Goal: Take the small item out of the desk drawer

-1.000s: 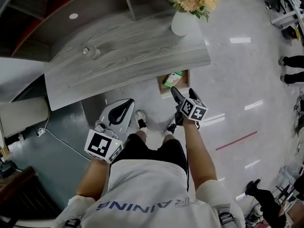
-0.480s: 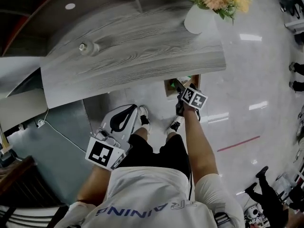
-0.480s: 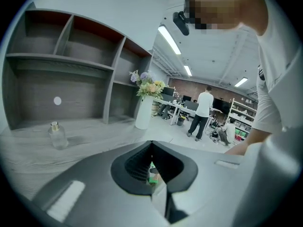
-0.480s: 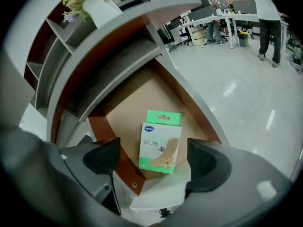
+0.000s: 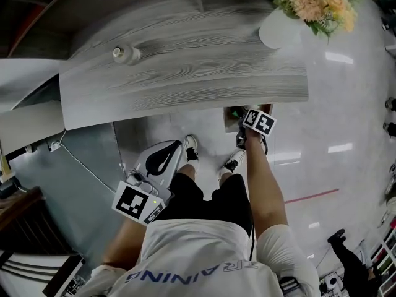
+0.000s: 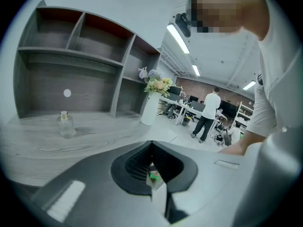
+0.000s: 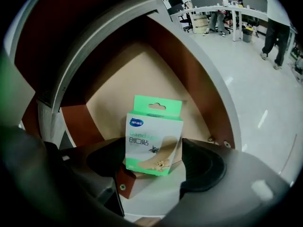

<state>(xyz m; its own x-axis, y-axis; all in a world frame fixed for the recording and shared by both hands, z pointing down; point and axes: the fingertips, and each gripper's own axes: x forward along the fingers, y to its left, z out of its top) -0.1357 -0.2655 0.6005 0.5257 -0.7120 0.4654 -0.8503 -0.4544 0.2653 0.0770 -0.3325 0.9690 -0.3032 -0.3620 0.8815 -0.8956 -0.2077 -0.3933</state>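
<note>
A small green and white bandage box (image 7: 154, 136) lies on the pale bottom of the open desk drawer (image 7: 142, 74). My right gripper (image 7: 154, 167) is down in that drawer with a jaw on either side of the box. Its jaws are closing, and I see no firm press on the box. In the head view the drawer (image 5: 230, 112) sticks out under the desk's front edge, with the right gripper (image 5: 243, 124) over it and a sliver of green box (image 5: 236, 111) showing. My left gripper (image 5: 167, 153) hangs by the person's left thigh, shut and empty (image 6: 152, 145).
The grey wood desk top (image 5: 185, 60) carries a small glass bottle (image 5: 125, 54) and a white vase of flowers (image 5: 281, 26). Open shelves (image 6: 75, 60) rise behind it. The person's shoes (image 5: 190, 148) stand under the desk edge. A cable (image 5: 80, 166) runs across the floor at left.
The right gripper has reached forward and down into the drawer, over the box. The person has leaned closer to the desk. The left gripper has stayed by the thigh.
</note>
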